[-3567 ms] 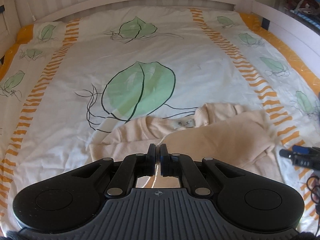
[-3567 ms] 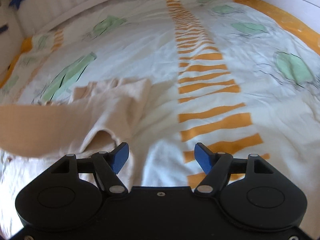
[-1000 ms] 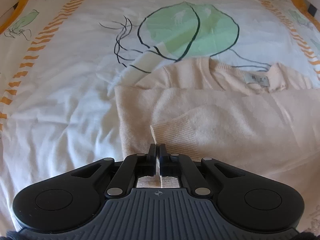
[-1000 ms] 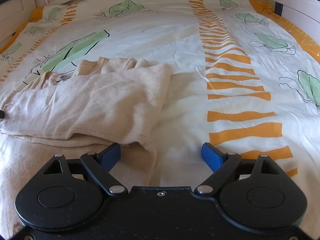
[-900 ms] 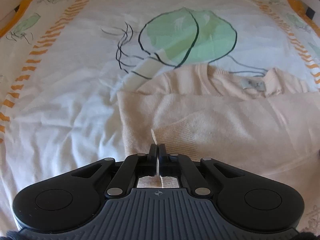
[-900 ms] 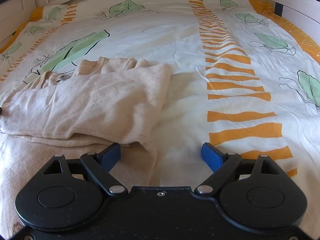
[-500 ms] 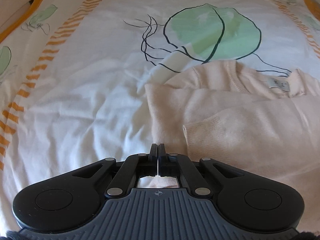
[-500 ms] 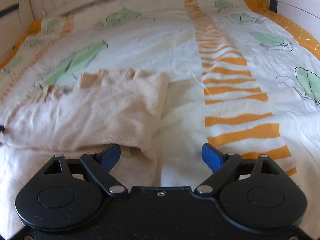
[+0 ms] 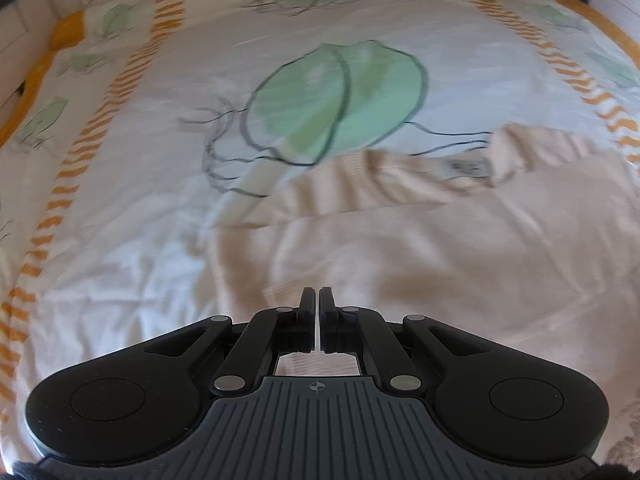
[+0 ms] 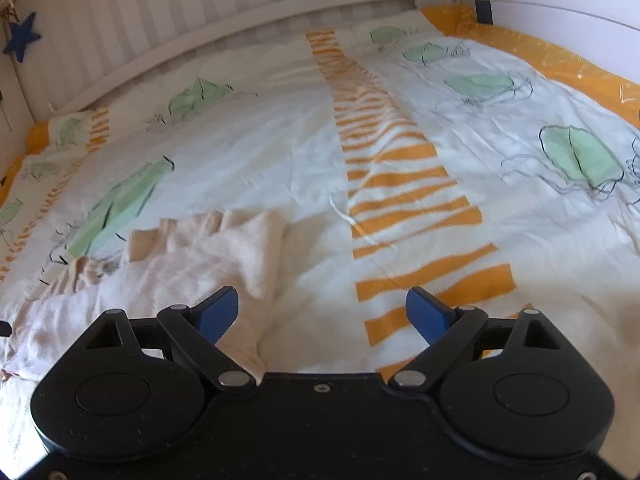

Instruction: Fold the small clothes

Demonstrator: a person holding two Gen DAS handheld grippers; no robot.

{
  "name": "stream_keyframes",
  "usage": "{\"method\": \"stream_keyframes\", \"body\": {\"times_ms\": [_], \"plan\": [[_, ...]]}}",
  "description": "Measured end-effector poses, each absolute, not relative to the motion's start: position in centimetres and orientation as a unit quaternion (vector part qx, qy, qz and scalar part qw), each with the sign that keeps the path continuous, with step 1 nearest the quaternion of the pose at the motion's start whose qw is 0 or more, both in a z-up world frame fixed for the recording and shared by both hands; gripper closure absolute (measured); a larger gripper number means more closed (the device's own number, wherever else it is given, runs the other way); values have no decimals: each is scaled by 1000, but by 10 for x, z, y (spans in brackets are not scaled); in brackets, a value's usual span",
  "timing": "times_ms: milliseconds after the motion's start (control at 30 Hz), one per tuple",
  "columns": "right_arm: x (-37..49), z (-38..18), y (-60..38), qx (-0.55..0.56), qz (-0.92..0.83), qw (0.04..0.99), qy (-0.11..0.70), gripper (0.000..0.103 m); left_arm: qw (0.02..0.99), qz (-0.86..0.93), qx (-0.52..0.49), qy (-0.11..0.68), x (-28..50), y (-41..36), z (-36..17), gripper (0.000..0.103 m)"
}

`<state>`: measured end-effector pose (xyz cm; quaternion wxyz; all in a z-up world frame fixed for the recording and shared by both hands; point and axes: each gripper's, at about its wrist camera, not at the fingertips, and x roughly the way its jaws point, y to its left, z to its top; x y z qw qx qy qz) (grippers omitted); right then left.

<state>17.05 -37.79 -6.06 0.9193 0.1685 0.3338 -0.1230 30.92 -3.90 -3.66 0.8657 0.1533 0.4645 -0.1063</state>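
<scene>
While the left wrist view is blurred, it shows one cream sweater (image 9: 460,256) on one bedspread (image 9: 132,232), a white cover printed with green leaves and orange stripes. The left gripper (image 9: 319,300) has its two dark fingers (image 9: 307,304) drawn almost together, with only a thin sliver of light between them. Whether any cloth sits in that sliver cannot be told. The sweater lies straight ahead of the fingertips and spreads away to the right, its ribbed cuff (image 9: 280,290) just beside the left finger. One neck label (image 9: 466,167) shows at the collar, far from the jaws, at the upper right. One large green leaf print (image 9: 336,100) lies beyond the sweater.

From the right wrist view, the same single sweater (image 10: 180,276) lies at lower left, crumpled, with a folded layer over it. The right gripper (image 10: 322,312) has its two blue-tipped fingers (image 10: 218,312) spread wide with nothing between them but bedspread (image 10: 540,240). The left blue tip is over the sweater's right edge; the right blue tip is over an orange stripe, apart from the garment. One white slatted bed frame (image 10: 240,12) rises behind, and one blue star (image 10: 22,36) hangs at upper left.
</scene>
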Motion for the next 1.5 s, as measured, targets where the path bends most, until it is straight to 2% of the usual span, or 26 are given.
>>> {"method": "stream_keyframes", "body": {"times_ms": [200,300,533,733,833,900,1000,1100,1167,1433,1500], "plan": [[178,-78,-361,113,-103,903,402,10,861,-138,171,458,299,-74,-37,100],[178,-79,-354,86,-101,902,411,8,863,-157,181,446,293,-92,-32,100],[176,-79,-359,104,-99,898,416,7,856,-180,218,432,282,-124,-44,98],[175,-73,-365,132,-100,900,403,7,835,-144,253,467,280,-104,-79,98],[171,-67,-366,144,-99,913,369,0,842,-135,241,463,278,-86,-81,97],[171,-66,-361,136,-91,919,358,0,844,-131,231,466,278,-81,-80,97],[176,-73,-349,104,-77,918,374,0,845,-128,232,465,277,-81,-80,97],[183,-89,-342,66,-69,900,424,0,842,-121,249,463,278,-88,-82,97],[180,-89,-341,53,-62,902,423,0,840,-117,260,461,277,-92,-84,97],[166,-71,-370,163,-59,893,415,0,846,-125,254,452,272,-83,-84,95],[165,-66,-378,194,-65,897,392,0,849,-123,253,448,272,-82,-84,89]]}}
